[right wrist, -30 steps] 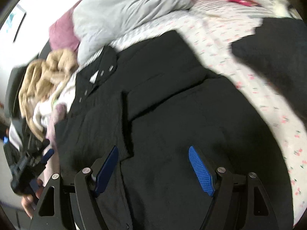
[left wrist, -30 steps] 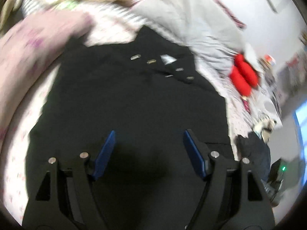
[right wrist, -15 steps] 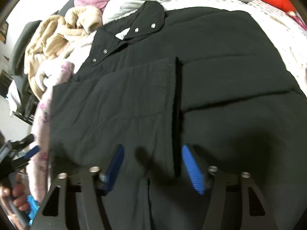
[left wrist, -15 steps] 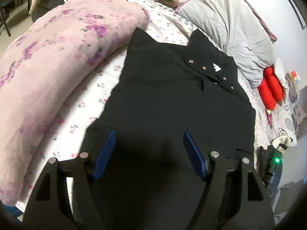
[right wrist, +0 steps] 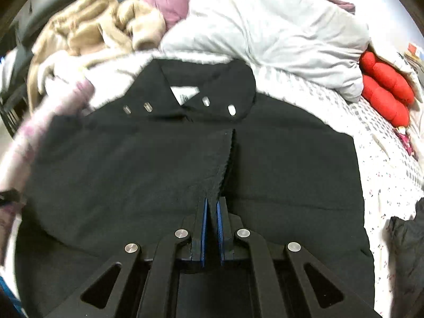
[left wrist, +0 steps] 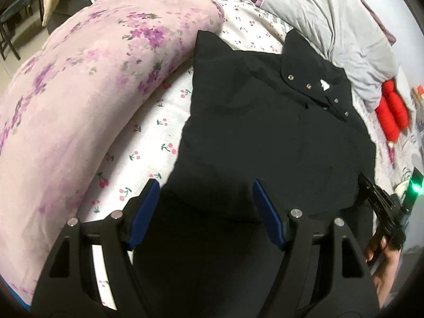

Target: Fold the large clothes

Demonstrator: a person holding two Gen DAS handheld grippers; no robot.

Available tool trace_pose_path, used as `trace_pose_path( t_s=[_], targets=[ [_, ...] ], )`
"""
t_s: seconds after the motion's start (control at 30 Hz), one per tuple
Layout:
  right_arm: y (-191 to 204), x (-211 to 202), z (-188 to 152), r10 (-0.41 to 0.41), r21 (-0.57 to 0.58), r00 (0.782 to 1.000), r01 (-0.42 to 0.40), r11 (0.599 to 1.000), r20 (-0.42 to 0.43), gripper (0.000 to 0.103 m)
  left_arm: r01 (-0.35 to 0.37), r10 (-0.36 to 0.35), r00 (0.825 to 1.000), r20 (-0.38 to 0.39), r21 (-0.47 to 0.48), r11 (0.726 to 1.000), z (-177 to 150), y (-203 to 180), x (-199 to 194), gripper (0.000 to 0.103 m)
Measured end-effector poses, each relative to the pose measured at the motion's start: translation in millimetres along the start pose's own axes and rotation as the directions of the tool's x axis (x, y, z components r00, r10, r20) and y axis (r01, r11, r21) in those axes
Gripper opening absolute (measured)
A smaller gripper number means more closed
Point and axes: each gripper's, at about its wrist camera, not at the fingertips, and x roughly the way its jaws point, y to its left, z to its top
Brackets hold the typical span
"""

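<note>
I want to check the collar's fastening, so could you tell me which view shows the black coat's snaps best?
The right wrist view: the snaps face the camera across the black coat collar. The left wrist view shows them smaller and off to the side.

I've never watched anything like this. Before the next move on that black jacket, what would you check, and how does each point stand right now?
1. Right gripper shut on a fold of the black jacket: ok, fabric sits between the pads.
2. Left gripper has hold of the jacket: not ok, its jaws stand open above the hem.
3. Jacket lies flat on the bed sheet: ok, collar snaps face up.
4. Room beside the jacket: not ok, the floral quilt touches its shoulder.
5. Grip catches only one layer: cannot tell.
</note>
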Motion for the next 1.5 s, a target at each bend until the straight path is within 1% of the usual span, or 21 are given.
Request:
trace_pose_path(
  t_s=[0.1, 0.2, 0.27, 0.33, 0.37, 0.5, 0.6, 0.67, 0.7, 0.77, 0.9, 1.03, 1.1, 1.13, 1.17, 1.27, 1.3, 1.33, 1.37, 1.43, 1.5],
  targets=[
    [-2.3, 22.4, -8.6, -0.008, -0.009, 0.999, 0.008, 1.0, -0.043, 0.007, -0.016, 0.016, 1.0, -0.001, -0.003, 1.0, 4.3, 3.2, 3.5, 0.073],
    [-4.9, 34.5, -10.2, -0.019, -0.006, 0.998, 0.018, 1.0, -0.052, 0.008, -0.018, 0.018, 1.0, -0.004, -0.019, 1.0, 7.5, 6.8, 7.1, 0.073],
    [-8.5, 40.0, -12.8, -0.016, 0.014, 0.998, 0.017, 1.0, -0.063, 0.008, -0.03, 0.03, 1.0, -0.01, -0.006, 1.0, 7.5, 5.0, 10.4, 0.072],
    [-11.3, 39.4, -11.7, -0.017, 0.024, 0.998, 0.018, 1.0, -0.068, 0.011, -0.047, 0.047, 0.999, -0.017, 0.016, 0.999, 6.9, 1.6, 13.9, 0.071],
    [-12.9, 36.6, -10.1, -0.014, 0.032, 0.998, 0.017, 0.999, -0.068, 0.016, -0.045, 0.045, 0.999, -0.02, 0.019, 0.999, 6.9, 1.0, 14.2, 0.071],
    [-34.5, 16.2, -5.3, -0.002, 0.114, 0.999, 0.006, 0.993, -0.033, 0.028, -0.031, 0.031, 1.0, 0.003, 0.009, 0.999, 5.7, 2.4, 6.1, 0.071],
    [-54.2, 5.8, -8.9, 0.018, 0.177, 0.999, -0.011, 0.984, -0.037, 0.034, -0.041, 0.04, 0.999, 0.023, 0.018, 0.999, 4.1, -0.2, 0.4, 0.071],
    [-65.2, -1.2, -14.2, 0.023, 0.197, 0.999, -0.014, 0.98, -0.045, 0.039, -0.035, 0.034, 0.999, 0.029, 0.023, 0.999, 2.2, -2.9, -3.0, 0.071],
    [-67.9, -5.5, -16.4, 0.021, 0.197, 0.999, -0.012, 0.98, -0.044, 0.043, -0.032, 0.031, 0.999, 0.031, 0.024, 0.999, 0.9, -4.8, -5.0, 0.071],
    [-72.2, -18.2, -20.1, 0.014, 0.19, 0.999, -0.008, 0.982, -0.029, 0.049, -0.021, 0.02, 0.999, 0.038, 0.026, 0.999, -2.6, -8.2, -11.5, 0.071],
    [-73.8, -50.7, -28.2, 0.022, 0.19, 0.999, -0.027, 0.981, 0.028, 0.06, 0.02, -0.024, 0.995, 0.099, 0.042, 0.999, -9.9, -20.0, -37.7, 0.071],
    [-71.4, -77.9, -36.4, 0.02, 0.181, 0.998, -0.031, 0.983, 0.064, 0.064, 0.039, -0.052, 0.984, 0.168, 0.078, 0.996, -21.2, -34.6, -66.5, 0.071],
    [-69.9, -96.9, -40.7, 0.016, 0.174, 0.995, -0.034, 0.984, 0.1, 0.065, 0.055, -0.071, 0.977, 0.202, 0.083, 0.995, -28.3, -38.3, -82.8, 0.071],
    [-70.0, -106.1, -42.9, 0.014, 0.174, 0.993, -0.035, 0.984, 0.12, 0.066, 0.058, -0.077, 0.971, 0.226, 0.09, 0.994, -32.6, -40.3, -91.8, 0.072],
    [-69.4, -118.8, -44.5, 0.017, 0.175, 0.988, -0.043, 0.984, 0.151, 0.068, 0.049, -0.074, 0.962, 0.262, 0.099, 0.994, -37.7, -42.8, -103.5, 0.077],
    [-68.6, -151.1, -50.1, 0.032, 0.179, 0.973, -0.074, 0.981, 0.229, 0.081, 0.019, -0.063, 0.937, 0.343, 0.13, 0.991, -49.2, -47.7, -126.4, 0.088],
    [-68.1, -162.0, -52.1, 0.032, 0.176, 0.967, -0.079, 0.981, 0.254, 0.084, 0.015, -0.067, 0.93, 0.36, 0.147, 0.989, -54.1, -49.5, -134.5, 0.091],
    [-67.4, -171.5, -54.5, 0.03, 0.172, 0.961, -0.08, 0.982, 0.274, 0.084, 0.014, -0.071, 0.928, 0.365, 0.158, 0.987, -57.4, -50.0, -139.2, 0.099],
    [-66.9, -180.4, -57.1, 0.03, 0.167, 0.957, -0.081, 0.983, 0.289, 0.085, 0.013, -0.074, 0.927, 0.367, 0.167, 0.986, -61.6, -50.1, -144.2, 0.102],
    [-66.6, -193.0, -63.2, 0.037, 0.162, 0.951, -0.091, 0.983, 0.306, 0.086, 0.018, -0.081, 0.926, 0.368, 0.171, 0.985, -67.4, -48.6, -149.0, 0.102],
    [-66.7, -203.2, -71.1, 0.029, 0.152, 0.949, -0.081, 0.985, 0.313, 0.088, 0.017, -0.071, 0.932, 0.355, 0.154, 0.988, -73.4, -44.3, -152.3, 0.102]
  ],
)
